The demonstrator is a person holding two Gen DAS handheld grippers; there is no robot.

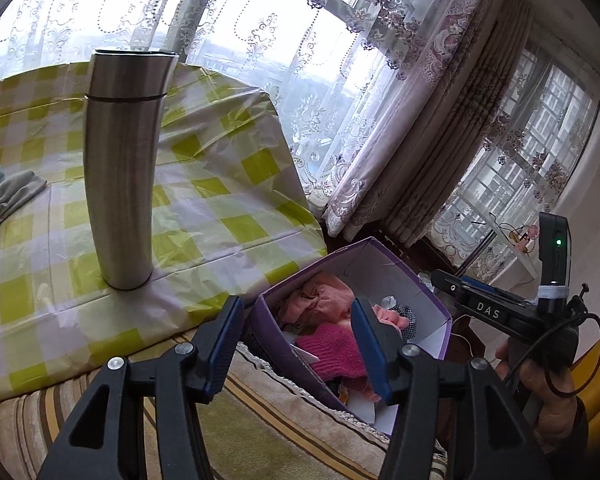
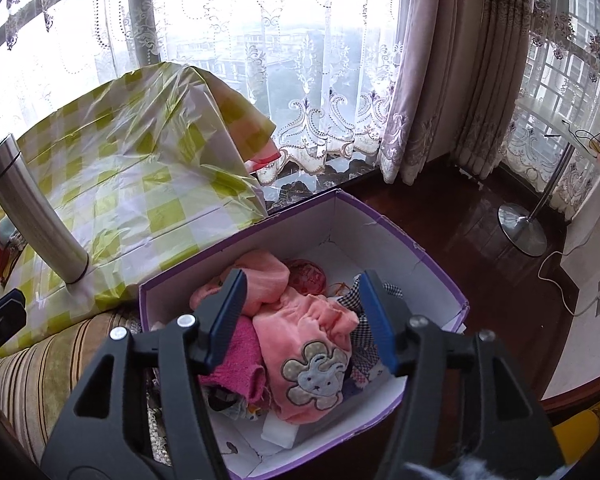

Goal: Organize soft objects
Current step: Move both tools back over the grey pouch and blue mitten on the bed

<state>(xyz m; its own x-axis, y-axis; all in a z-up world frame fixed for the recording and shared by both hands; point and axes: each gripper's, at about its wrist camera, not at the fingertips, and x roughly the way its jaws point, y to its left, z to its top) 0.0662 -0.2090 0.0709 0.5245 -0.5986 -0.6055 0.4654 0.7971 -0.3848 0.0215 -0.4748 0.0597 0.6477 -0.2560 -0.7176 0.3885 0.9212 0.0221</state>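
Soft clothes (image 2: 300, 344) lie in a pile inside the purple box (image 2: 428, 280), which sits just beside the worktop (image 2: 148, 184) with the green checked cover. We see a light pink top with a bunny flower, a dark pink knit piece (image 2: 236, 364) next to it and a checked cloth at the far side. Our right gripper (image 2: 300, 328) hangs over the box with its fingers spread, and nothing is between them. Our left gripper (image 1: 296, 344) is beside the box, fingers spread too, holding nothing. So we think most of the job is done. On the worktop, past the tall silver bottle (image 1: 124, 168) from the box, a grey-blue soft cloth (image 1: 8, 192) lies out. We think that one is left to put away.
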